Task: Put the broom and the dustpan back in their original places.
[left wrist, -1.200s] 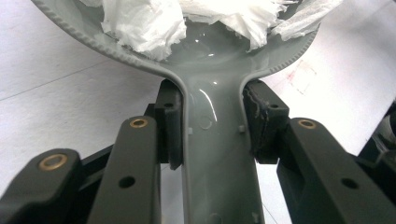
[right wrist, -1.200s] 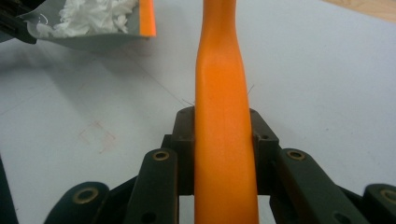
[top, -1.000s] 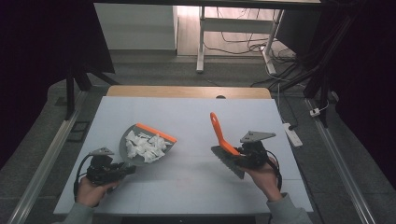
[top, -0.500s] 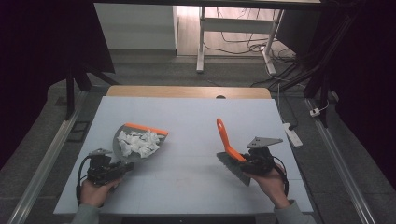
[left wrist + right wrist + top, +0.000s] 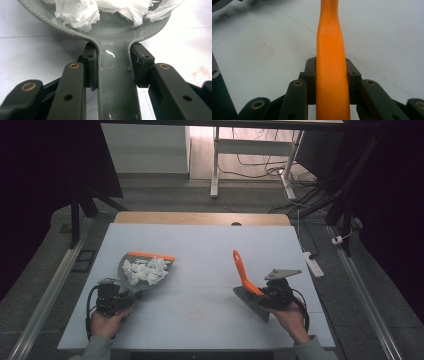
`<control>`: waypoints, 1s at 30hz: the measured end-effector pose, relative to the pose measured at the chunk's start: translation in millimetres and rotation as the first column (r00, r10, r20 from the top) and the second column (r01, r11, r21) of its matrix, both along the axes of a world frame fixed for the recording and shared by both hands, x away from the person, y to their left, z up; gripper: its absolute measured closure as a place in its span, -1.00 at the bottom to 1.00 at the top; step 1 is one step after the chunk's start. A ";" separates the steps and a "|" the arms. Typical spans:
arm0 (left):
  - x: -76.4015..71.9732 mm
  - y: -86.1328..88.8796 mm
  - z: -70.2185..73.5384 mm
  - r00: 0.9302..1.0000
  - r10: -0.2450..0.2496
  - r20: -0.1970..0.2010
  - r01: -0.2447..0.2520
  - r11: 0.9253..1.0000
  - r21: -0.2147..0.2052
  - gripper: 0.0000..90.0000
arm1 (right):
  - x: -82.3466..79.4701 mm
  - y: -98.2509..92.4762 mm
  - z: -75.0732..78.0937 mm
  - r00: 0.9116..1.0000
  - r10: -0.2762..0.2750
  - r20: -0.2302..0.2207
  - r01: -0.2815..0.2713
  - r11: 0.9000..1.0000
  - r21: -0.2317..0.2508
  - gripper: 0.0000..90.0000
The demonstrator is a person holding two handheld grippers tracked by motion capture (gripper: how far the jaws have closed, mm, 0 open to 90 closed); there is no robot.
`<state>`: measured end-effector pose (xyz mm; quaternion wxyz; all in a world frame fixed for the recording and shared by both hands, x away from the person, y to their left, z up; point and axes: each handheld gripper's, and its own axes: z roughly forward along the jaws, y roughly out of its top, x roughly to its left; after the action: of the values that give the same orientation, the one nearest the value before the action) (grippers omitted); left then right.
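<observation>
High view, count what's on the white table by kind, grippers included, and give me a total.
Grey plastic dustpan with orange lip: 1
Heap of crumpled white paper: 1
Orange-handled brush: 1
Black two-jaw grippers, left gripper and right gripper: 2
Total: 5

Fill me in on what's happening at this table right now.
A person is working two hand-held grippers over a white table. The left gripper is clamped on the handle of a grey plastic dustpan with an orange front edge, which holds a heap of crumpled white paper scraps. The right gripper is clamped on the orange handle of a small brush, with its dark grey head low by the table.
</observation>
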<state>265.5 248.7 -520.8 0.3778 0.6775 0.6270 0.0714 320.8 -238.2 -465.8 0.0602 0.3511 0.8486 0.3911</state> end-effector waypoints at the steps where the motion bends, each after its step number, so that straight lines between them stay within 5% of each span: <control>1: 0.0 0.0 0.0 1.000 0.000 0.000 0.000 1.000 0.000 0.36 | 0.0 0.5 -0.7 1.000 -0.001 -0.006 0.001 1.000 0.001 0.56; 14: 6.2 -0.6 -4.8 1.000 0.012 -0.012 -0.012 1.000 -0.011 0.36 | 11.7 -5.1 -18.8 0.996 -0.046 -0.076 0.045 0.999 -0.022 0.56; 23: 4.8 -2.7 -3.7 1.000 0.004 -0.013 -0.004 1.000 -0.012 0.36 | 33.2 -24.1 -30.3 0.981 -0.123 -0.149 0.125 0.992 0.010 0.51; 30: 4.8 -3.1 -5.5 1.000 0.001 -0.028 -0.001 1.000 -0.008 0.36 | 39.8 -27.6 -34.9 0.981 -0.141 -0.132 0.138 0.990 -0.032 0.30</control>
<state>270.4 245.5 -526.3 0.3715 0.6767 0.6329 0.0595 360.6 -265.8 -500.7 0.0342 0.4343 0.8286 0.3516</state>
